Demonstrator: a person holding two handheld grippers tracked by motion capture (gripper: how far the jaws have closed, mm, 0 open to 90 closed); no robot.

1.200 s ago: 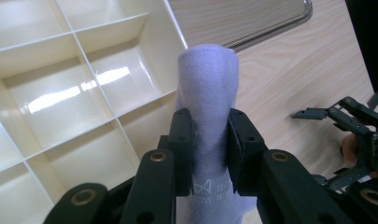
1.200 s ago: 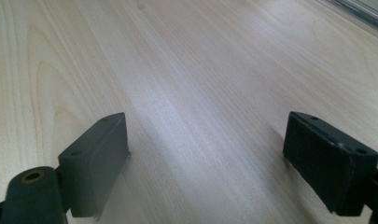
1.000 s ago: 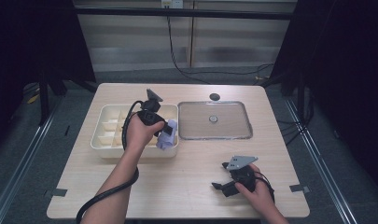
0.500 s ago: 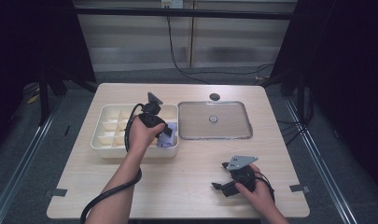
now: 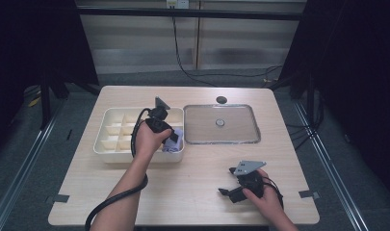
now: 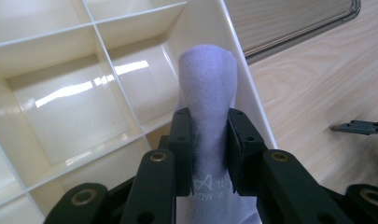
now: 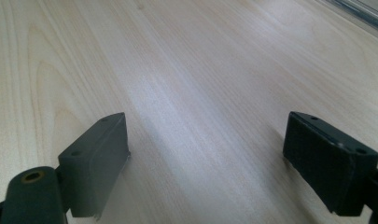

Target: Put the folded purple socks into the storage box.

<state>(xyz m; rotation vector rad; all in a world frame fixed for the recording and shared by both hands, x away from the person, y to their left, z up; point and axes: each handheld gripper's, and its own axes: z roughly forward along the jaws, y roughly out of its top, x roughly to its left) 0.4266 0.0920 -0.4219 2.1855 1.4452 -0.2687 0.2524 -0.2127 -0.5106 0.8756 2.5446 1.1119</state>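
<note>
A rolled pale lilac sock (image 6: 208,100) is clamped between the black jaws of my left gripper (image 6: 209,149). It hangs over the front right compartment of the cream divided tray (image 6: 65,98). From above, that left gripper (image 5: 169,137) sits at the tray's right end, with the sock (image 5: 175,143) showing below the hand. My right gripper (image 5: 227,191) rests low over the bare wood near the front right of the table, jaws wide apart with nothing between them (image 7: 205,158).
A shallow metal tray (image 5: 221,124) with a small round thing at its middle lies right of the divided tray (image 5: 115,130). A dark round hole (image 5: 221,99) sits in the tabletop behind it. The table's edges drop to a dark floor.
My left gripper has shifted slightly back and down at the tray's right end, bringing the sock lower into it. The right gripper has stayed put.
</note>
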